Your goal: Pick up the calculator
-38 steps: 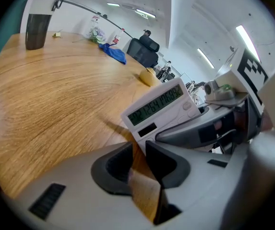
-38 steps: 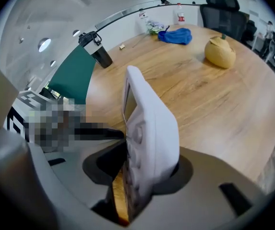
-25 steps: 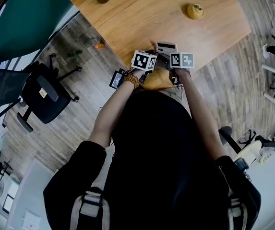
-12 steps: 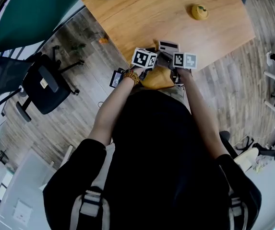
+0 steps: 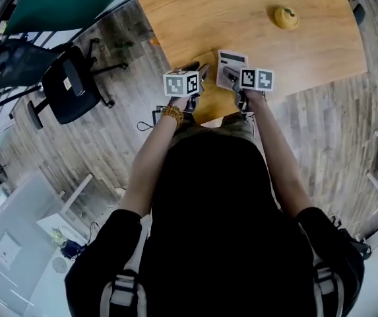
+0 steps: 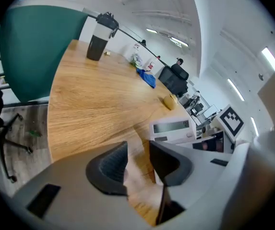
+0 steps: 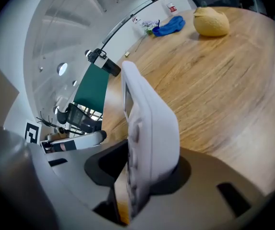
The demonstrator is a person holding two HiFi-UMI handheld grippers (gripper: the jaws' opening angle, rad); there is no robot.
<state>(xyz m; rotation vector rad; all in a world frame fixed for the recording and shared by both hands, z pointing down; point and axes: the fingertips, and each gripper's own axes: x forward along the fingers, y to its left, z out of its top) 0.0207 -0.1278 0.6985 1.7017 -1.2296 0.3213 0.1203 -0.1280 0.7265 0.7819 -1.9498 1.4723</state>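
lift stage: calculator [image 7: 147, 138] pinched in right gripper [image 7: 144, 170], jaws just tightening, over desk's [image 5: 195, 18] near edge; left gripper [image 6: 138, 159] just spreading, empty. next: holding grip steady.

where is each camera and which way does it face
Head view: on the person's head, facing steeply down at the table; shows shoulders and both arms.
Left gripper view: on the left gripper, looking along its empty jaws, just opening, across the table.
Right gripper view: on the right gripper, along jaws just closing on the calculator.
Shared: all three show the calculator.
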